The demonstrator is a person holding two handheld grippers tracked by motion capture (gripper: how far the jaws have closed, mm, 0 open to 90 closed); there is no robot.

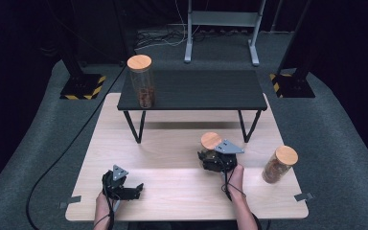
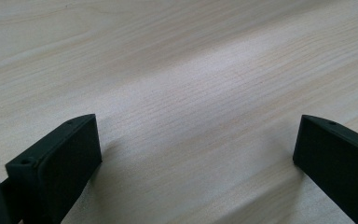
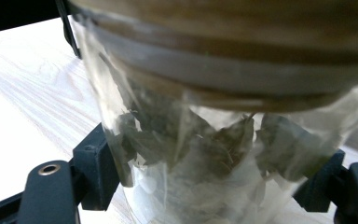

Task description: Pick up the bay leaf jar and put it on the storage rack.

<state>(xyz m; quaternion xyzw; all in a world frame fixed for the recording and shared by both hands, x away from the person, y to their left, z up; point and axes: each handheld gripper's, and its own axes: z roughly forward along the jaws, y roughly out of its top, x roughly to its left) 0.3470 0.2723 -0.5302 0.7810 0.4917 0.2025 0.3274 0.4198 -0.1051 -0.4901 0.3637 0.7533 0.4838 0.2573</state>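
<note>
A glass jar (image 1: 211,142) with a round wooden lid stands on the light wooden table (image 1: 172,189), right of the middle. My right gripper (image 1: 212,162) is shut on its glass body just below the lid. In the right gripper view the jar (image 3: 214,140) holds dark dried leaves, and the two black pads (image 3: 95,168) press on its sides. My left gripper (image 1: 135,189) rests low over the table near the front left, open. In the left gripper view its jaws (image 2: 198,140) stand wide apart over bare wood with nothing between them.
A tall lidded jar (image 1: 141,81) with brown contents stands on the left end of a low black shelf table (image 1: 201,91) at the back. Another lidded jar (image 1: 280,164) stands near the table's right edge. Black cables trail from both grippers.
</note>
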